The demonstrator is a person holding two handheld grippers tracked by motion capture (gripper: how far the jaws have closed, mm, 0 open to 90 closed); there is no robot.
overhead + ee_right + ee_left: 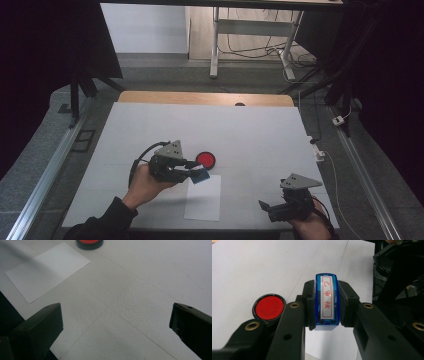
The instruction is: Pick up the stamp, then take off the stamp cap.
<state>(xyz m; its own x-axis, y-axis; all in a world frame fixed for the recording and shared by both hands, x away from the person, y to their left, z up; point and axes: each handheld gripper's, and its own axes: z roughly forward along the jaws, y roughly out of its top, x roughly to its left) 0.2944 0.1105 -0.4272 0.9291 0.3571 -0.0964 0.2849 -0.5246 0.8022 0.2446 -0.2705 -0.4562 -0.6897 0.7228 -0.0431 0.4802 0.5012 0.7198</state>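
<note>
Holding the blue stamp point(327, 302) by its two long flat sides, your left gripper point(192, 171) has its jaws clamped on it above the top edge of the white paper sheet point(204, 198), just beside the red ink pad point(205, 159). Judge the stamp as light, rigid plastic with smooth, possibly slippery faces, so grip it mid-body and square. Your right gripper point(266, 207) rests wide and empty over the table point(260, 130), well apart.
</note>
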